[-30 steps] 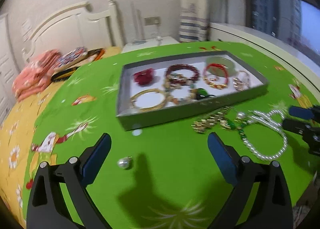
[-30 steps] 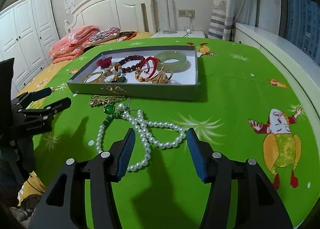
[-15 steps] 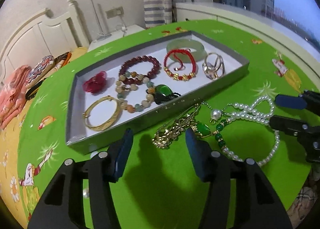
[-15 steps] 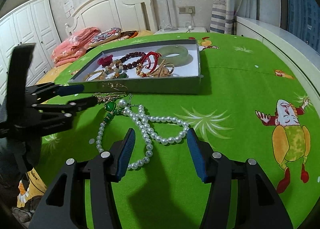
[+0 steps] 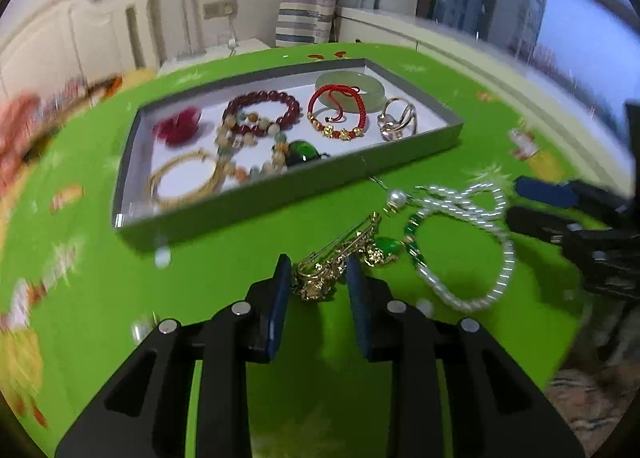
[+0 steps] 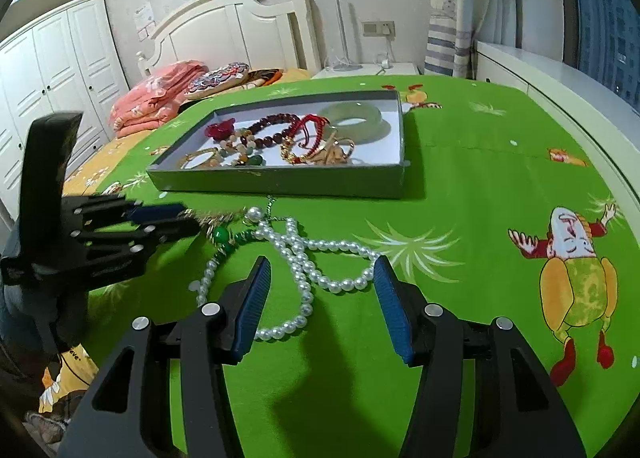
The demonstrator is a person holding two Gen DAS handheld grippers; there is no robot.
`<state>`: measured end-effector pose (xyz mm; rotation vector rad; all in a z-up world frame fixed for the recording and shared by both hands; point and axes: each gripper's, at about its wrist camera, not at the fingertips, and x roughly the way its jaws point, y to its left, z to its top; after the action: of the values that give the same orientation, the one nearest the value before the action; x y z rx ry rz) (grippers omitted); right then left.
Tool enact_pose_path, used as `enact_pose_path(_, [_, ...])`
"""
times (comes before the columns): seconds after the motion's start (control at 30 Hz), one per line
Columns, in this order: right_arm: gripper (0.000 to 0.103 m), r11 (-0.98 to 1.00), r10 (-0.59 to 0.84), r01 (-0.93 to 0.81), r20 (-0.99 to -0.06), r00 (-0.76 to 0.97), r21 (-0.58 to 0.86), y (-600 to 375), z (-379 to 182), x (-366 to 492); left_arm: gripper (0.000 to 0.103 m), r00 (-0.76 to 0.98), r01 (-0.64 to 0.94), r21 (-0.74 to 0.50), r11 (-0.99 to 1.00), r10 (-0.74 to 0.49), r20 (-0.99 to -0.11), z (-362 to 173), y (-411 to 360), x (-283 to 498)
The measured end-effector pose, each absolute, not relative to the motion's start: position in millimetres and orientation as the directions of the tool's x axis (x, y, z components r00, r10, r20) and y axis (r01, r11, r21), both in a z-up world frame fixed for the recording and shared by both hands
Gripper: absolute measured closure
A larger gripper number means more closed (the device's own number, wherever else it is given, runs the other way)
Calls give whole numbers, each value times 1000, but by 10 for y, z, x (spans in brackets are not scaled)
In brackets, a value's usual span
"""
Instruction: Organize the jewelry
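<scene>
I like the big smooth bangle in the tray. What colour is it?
The bangle is pale milky green, clearest in the right wrist view.

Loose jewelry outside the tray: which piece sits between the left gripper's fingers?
The gold brooch, between the left gripper fingers, whose jaws have just been closing. The pearl necklace and green pendant lie farther right.

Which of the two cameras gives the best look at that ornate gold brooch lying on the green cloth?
The left wrist view: the ornate gold brooch lies close, between the left gripper's closing fingers. The right wrist view shows only a sliver, mostly hidden behind that gripper.
</scene>
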<state>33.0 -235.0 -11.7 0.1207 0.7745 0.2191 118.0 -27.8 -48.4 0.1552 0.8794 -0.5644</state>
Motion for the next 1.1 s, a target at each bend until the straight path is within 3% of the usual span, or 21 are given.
enact_pose_path(0.07, [51,966,257,-174,-672,695,190,-2303,-89,308,75,447,505,-230,832,-480,-755,-484,-92,1159])
enact_pose_path(0.2, [51,952,301,-256,-661,687,168,-2101,-38,268,75,377,451,-380,808,-558,-739,-542,152,1145])
enact_pose_path(0.47, [51,889,357,-457,-674,647,32,-1450,-52,215,75,320,353,-519,778,-622,-715,-580,466,1193])
enact_pose_path(0.63, [51,797,337,-589,-712,617,-133,-1042,-90,463,75,285,339,-504,794,-597,-749,-549,477,1307])
enact_pose_path(0.8, [52,711,335,-676,-752,568,-194,-855,-125,699,75,261,353,-460,815,-558,-788,-517,448,1411])
enact_pose_path(0.83, [55,681,342,-702,-758,556,-207,-817,-139,716,75,257,356,-457,815,-555,-791,-513,452,1431])
enact_pose_path(0.9, [70,619,376,-762,-780,500,-190,-762,-172,732,75,238,356,-473,806,-568,-788,-497,480,1484])
enact_pose_path(0.93, [80,614,369,-766,-787,493,-192,-749,-192,725,72,241,357,-469,808,-565,-789,-472,500,1498])
enact_pose_path(1.0, [86,615,369,-770,-802,469,-168,-742,-185,750,61,285,361,-438,823,-545,-789,-375,557,1505])
enact_pose_path(1.07, [93,642,381,-758,-811,444,-113,-768,-159,802,37,362,342,-421,840,-531,-766,-244,667,1490])
enact_pose_path(1.1, [94,676,427,-737,-811,400,-7,-833,-125,874,34,409,328,-402,855,-513,-755,-182,719,1463])
